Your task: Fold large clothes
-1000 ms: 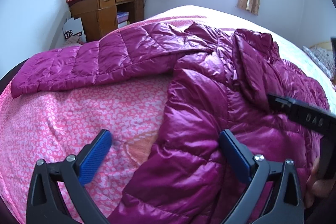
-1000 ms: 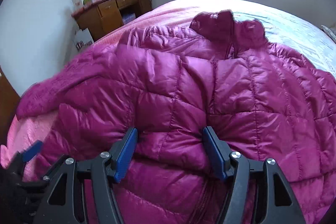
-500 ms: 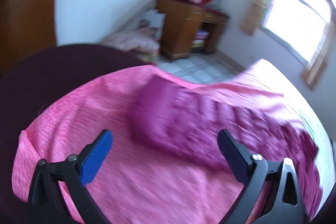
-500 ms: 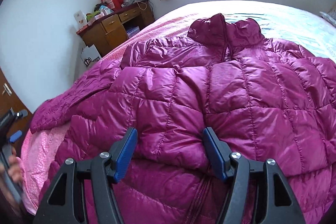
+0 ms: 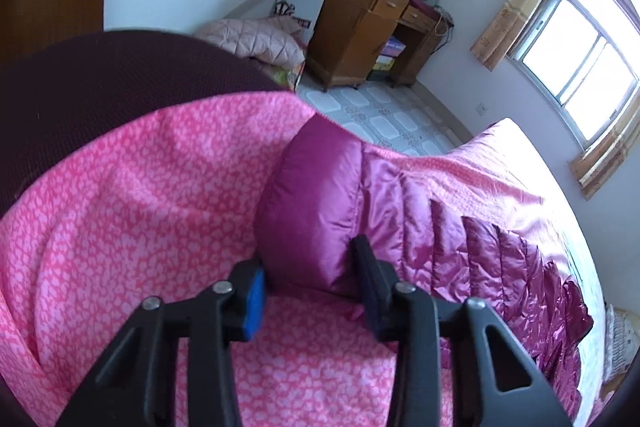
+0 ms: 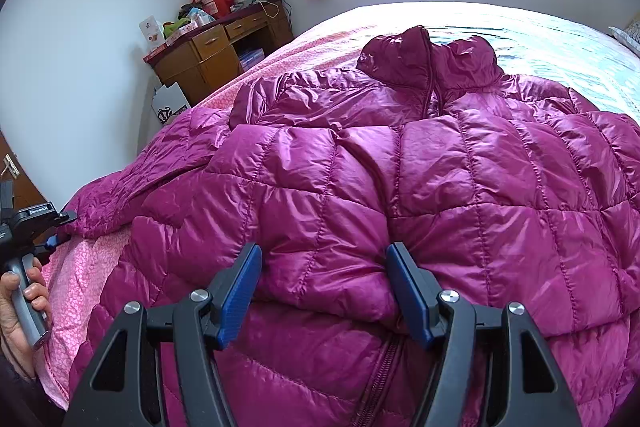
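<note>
Since a second ago, the left gripper has swung away from the jacket's body to the cuff end of the sleeve, near the bed's corner, and its wide-spread jaws have drawn in; they are closing now on the puffed cuff, which bulges between the blue-padded finger and the black one, both pressing its sides. From that cuff the sleeve runs off toward 3 o'clock across the pink patterned bedspread. Beyond, at 12 o'clock, a brown wooden desk heaped with boxes stands against the white wall, and a curtained window shows at 2 o'clock. The right gripper has barely shifted: its blue-padded fingers, about half spread, pinch a thick fold of the shiny magenta quilted down jacket at its front hem, just above the zipper. The jacket lies spread over the bed, collar toward 12 o'clock. At 9 o'clock in the right wrist view, a person's hand grips the other gripper's handle.
</note>
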Demonstrator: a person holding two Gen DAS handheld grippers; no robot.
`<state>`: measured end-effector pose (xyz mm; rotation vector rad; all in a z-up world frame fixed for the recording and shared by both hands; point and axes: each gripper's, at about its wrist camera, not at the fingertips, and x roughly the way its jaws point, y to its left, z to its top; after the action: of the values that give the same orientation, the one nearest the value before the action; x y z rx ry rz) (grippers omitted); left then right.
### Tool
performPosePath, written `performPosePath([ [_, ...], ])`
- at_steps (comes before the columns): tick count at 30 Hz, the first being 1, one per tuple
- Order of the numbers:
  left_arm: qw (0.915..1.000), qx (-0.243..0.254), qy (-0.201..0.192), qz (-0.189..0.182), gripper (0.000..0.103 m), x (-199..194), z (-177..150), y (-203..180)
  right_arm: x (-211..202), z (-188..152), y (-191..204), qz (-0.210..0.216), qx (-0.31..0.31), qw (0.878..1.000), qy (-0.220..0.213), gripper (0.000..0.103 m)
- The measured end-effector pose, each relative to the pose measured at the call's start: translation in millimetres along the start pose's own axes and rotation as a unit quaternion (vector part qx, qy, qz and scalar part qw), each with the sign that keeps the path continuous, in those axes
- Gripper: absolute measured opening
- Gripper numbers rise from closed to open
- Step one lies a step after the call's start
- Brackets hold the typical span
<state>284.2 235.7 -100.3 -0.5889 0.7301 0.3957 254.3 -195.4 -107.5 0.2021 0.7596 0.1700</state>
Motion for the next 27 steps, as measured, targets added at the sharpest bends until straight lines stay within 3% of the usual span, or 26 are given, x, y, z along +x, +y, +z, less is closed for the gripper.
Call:
performPosePath([
  [8, 0.9946, 0.07, -0.077, 0.011, 0.029, -29.0, 7.4, -40.9, -0.9, -0.8, -0.7, 0.006, 0.006, 1.0, -0.005, 0.066],
  [13, 0.9758, 0.157, -0.142, -0.054, 0.029, -81.8, -6.3, -110.4, -10.0, -2.3, -13.2, 0.026, 0.035, 0.999, -0.032, 0.066],
  [17, 0.941, 0.254, -0.161, -0.154, 0.029, -129.1, -49.3, -183.3, -19.2, -4.5, -30.8, 0.048, 0.084, 0.994, -0.058, 0.066],
  [20, 0.9126, 0.315, -0.14, -0.22, 0.02, -145.0, -87.3, -235.8, -30.6, -8.7, -48.7, 0.062, 0.131, 0.985, -0.091, 0.066],
  [24, 0.8817, 0.381, -0.104, -0.258, 0.02, -147.6, -146.3, -284.5, -45.0, -20.6, -80.1, 0.075, 0.217, 0.964, -0.133, 0.066],
  [27, 0.8698, 0.406, -0.063, -0.273, 0.02, -136.5, -174.2, -292.6, -51.8, -34.1, -106.9, 0.094, 0.288, 0.94, -0.159, 0.066],
])
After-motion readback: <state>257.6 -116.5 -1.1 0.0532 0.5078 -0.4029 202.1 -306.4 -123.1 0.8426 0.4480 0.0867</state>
